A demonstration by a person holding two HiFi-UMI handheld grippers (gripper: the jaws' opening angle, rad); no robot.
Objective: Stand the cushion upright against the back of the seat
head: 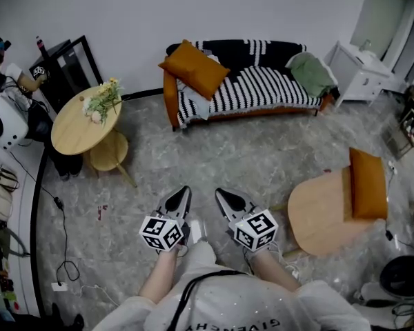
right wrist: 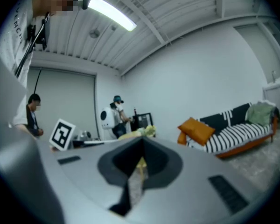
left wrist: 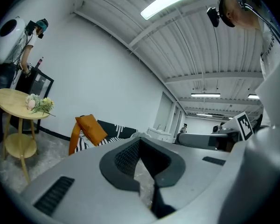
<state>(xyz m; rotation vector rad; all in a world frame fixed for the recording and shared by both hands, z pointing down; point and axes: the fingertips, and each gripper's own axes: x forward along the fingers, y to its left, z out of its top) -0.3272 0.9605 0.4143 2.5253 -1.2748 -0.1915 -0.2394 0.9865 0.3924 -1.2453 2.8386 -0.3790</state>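
Floor point(head: 262, 161) between me and sofa point(head: 262, 85); cushion point(head: 193, 67) slants at sofa's left end, nearer left tongs point(head: 185, 189); right tongs point(head: 219, 192), like left, pressed together, empty.

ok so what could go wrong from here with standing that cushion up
1. Two orange cushions show: the sofa cushion and the chair cushion on the wooden chair. The wrong one might get handled.
2. The sofa cushion lies tilted beside the armrest of the sofa; a clumsy grab could tip it onto the floor.
3. The left tongs and right tongs are shut and empty; unless opened first, they would only shove it.
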